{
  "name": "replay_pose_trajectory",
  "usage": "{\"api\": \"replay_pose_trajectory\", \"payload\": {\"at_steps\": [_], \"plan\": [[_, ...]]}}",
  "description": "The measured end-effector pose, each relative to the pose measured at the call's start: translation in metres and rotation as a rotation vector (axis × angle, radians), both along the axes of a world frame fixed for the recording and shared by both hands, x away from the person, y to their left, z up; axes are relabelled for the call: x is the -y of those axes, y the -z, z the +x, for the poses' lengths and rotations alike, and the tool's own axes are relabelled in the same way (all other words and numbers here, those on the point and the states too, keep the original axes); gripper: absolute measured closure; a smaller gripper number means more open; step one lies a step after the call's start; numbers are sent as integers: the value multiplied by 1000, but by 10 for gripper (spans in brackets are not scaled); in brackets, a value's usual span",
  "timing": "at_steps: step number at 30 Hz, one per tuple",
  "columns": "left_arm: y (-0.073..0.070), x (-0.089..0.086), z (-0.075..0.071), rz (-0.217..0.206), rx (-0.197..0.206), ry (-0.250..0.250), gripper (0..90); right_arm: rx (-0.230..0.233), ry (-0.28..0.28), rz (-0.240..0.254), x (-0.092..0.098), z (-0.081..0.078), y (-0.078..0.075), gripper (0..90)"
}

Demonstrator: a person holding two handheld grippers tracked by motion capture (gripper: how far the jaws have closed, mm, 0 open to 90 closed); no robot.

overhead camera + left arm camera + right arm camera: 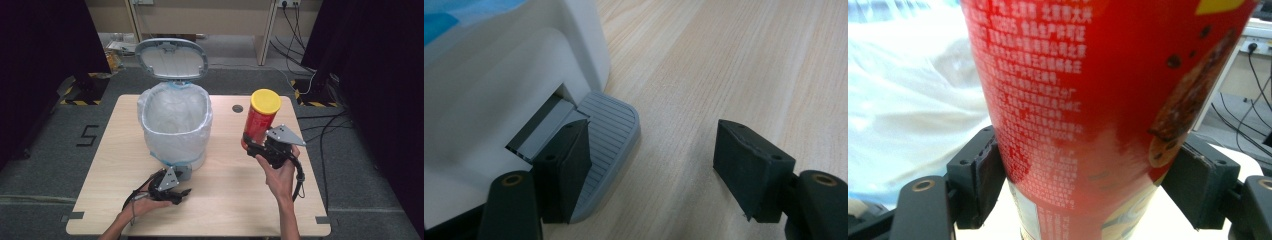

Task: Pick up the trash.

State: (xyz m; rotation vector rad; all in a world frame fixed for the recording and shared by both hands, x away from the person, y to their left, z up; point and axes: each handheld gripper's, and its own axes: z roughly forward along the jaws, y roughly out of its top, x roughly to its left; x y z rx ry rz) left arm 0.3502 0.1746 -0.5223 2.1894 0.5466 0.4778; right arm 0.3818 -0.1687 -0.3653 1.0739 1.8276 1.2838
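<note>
The tabletop [225, 200] is pale wood and takes up the middle of the high view. Left of centre on it stands my bin [175, 127], white, lined with a thin translucent bag [150, 112] whose edge folds over the rim, with a strip of blue showing low on the front. Its grey-rimmed lid [171, 59] stands up and open at the upper middle of the frame.

Right of centre, I hold the can [260, 120] up off the tabletop, nearly upright and leaning slightly. It is a tall red tube with a flat yellow cap [265, 101]. In the right gripper view its glossy red side [1098, 100] carries rows of small white print on the left and a picture of chocolate-chip cookies on the right, with a bit of yellow at the upper right corner.

My right hand-held gripper [255, 148] is clamped on the lower part of the can, one black jaw pressed to each side, as the right gripper view shows.

My left hand-held gripper [184, 192] lies low at the lower left of the high view, just in front of the bin's base. Its jaws grasp nothing. In the left gripper view they stand apart over bare wood, and the left one rests on the ribbed grey pedal [611, 130], which sticks out from a slot at the foot of the bin at the centre left of that frame.
</note>
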Motion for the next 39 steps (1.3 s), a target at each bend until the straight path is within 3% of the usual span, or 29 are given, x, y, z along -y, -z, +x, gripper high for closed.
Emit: {"api": "replay_pose_trajectory", "payload": {"at_steps": [18,29,39], "plan": [[0,0,0,0,0,0,304,60,-43,44,-22,9,-43,245],[0,0,0,-2,2,-1,304,86,-65,49,-34,11,-60,245],[0,0,0,1,1,-1,304,80,-92,42,-42,16,-72,245]]}}
